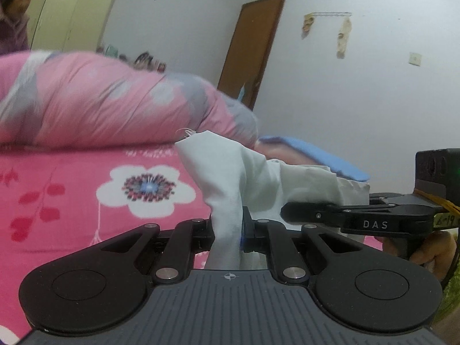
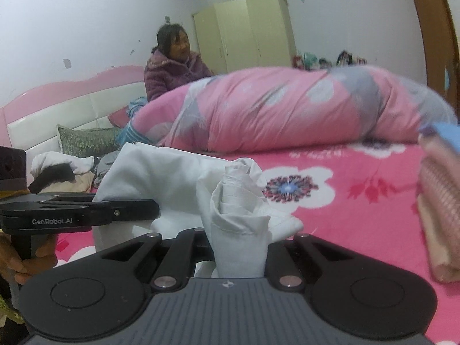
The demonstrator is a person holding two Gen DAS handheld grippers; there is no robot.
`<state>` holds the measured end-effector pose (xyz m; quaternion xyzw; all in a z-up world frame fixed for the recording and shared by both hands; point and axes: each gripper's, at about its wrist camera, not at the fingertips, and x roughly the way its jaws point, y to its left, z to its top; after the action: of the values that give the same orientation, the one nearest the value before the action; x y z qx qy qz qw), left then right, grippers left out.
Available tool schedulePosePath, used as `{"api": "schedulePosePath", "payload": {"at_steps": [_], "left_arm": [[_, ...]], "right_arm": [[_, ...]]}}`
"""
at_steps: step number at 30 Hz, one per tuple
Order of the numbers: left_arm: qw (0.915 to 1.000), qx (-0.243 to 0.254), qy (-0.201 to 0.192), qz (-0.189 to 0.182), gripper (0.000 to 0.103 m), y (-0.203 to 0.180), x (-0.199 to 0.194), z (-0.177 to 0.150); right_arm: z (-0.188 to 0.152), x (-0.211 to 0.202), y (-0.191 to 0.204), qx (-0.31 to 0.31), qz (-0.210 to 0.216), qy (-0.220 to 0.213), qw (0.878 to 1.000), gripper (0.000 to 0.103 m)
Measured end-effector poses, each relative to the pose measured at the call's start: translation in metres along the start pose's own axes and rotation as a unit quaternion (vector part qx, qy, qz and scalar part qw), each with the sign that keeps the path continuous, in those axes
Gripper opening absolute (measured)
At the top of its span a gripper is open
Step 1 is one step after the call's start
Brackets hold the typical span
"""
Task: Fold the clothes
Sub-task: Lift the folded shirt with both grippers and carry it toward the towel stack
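Both grippers are clamped on the same white garment (image 1: 230,172): left gripper (image 1: 228,237) has its jaws pressed onto a bunched strip of the cloth, right gripper (image 2: 240,247) pinches a rolled wad of it. The cloth between them hangs slack and crumpled above the pink floral bedsheet (image 1: 72,187); its lower part is hidden behind the tools, so I can't tell whether it is fully clear of the sheet. No flat spread, no crease line visible.

My read: this item is only picked up. Spreading, folding and stacking all remain.

Outward: a folded blue piece (image 1: 316,155) and a folded ribbed peach piece (image 2: 440,215) lie just beside the work area, probably finished items. A heap of unfolded clothes (image 2: 66,169) sits near the headboard, so more is likely queued. A rolled pink-and-grey quilt (image 2: 287,109) lies across the bed behind; a person in a purple jacket (image 2: 172,72) sits beyond it.
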<state>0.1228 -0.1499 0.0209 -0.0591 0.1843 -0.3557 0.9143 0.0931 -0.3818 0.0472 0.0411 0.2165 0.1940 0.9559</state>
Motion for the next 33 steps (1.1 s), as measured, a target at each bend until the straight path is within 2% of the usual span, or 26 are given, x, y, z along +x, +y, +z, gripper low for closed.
{"api": "schedulePosePath", "payload": {"at_steps": [13,21,26,33], "left_arm": [[0.9979,0.046,-0.045,-0.006,0.010,-0.042,-0.031,0.009],[0.9955,0.055,-0.068,-0.037,0.010,-0.067,-0.026,0.026],[0.9910,0.072,-0.089,-0.070,0.010,-0.094,-0.011,0.051],[0.9795,0.099,-0.122,-0.126,0.010,-0.142,0.024,0.096]], "right_arm": [[0.008,-0.055,0.028,-0.041,-0.034,-0.051,0.997,0.006],[0.019,-0.092,0.027,-0.070,-0.075,-0.092,0.990,0.006],[0.036,-0.124,0.015,-0.089,-0.110,-0.122,0.982,0.006],[0.077,-0.170,-0.011,-0.139,-0.187,-0.165,0.958,0.006]]}}
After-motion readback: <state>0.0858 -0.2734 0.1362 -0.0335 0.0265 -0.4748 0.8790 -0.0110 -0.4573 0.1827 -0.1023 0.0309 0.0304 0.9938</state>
